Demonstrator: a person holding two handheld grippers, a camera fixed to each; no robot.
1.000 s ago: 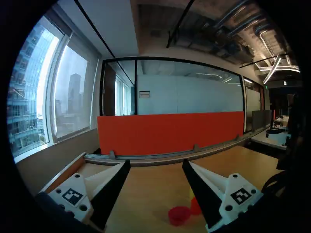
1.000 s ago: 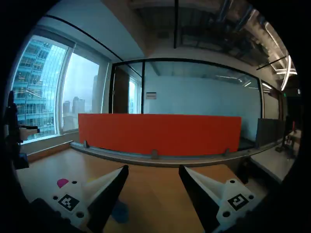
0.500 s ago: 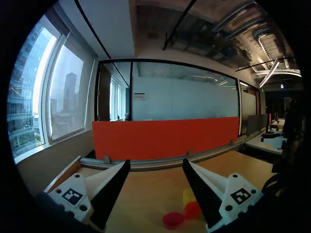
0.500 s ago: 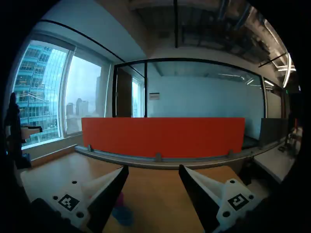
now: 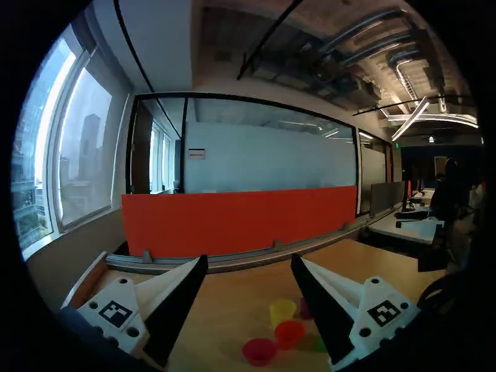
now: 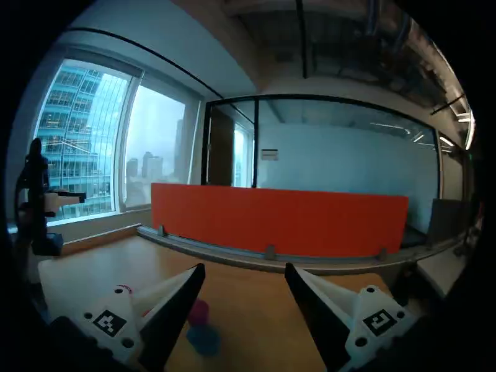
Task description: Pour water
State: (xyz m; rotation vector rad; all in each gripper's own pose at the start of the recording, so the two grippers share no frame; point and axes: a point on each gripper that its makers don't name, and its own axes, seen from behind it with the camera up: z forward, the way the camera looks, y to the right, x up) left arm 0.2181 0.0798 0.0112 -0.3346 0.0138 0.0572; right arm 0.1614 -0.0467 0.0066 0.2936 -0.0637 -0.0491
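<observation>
Wooden desk (image 5: 235, 304) ran up to an orange partition (image 5: 235, 220). Left gripper (image 5: 248, 260) was held above the desk, fingers apart, empty. Right gripper (image 6: 243, 268) was the same, fingers apart. Yellow cup (image 5: 283, 310), orange cup (image 5: 289, 333) and red cup (image 5: 260, 351) clustered on the desk near the left gripper's right finger. Pink cup (image 6: 198, 312) and blue cup (image 6: 203, 339) sat just beside the right gripper's left finger.

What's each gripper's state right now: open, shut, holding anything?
Left gripper: open, holding nothing.
Right gripper: open, holding nothing.
</observation>
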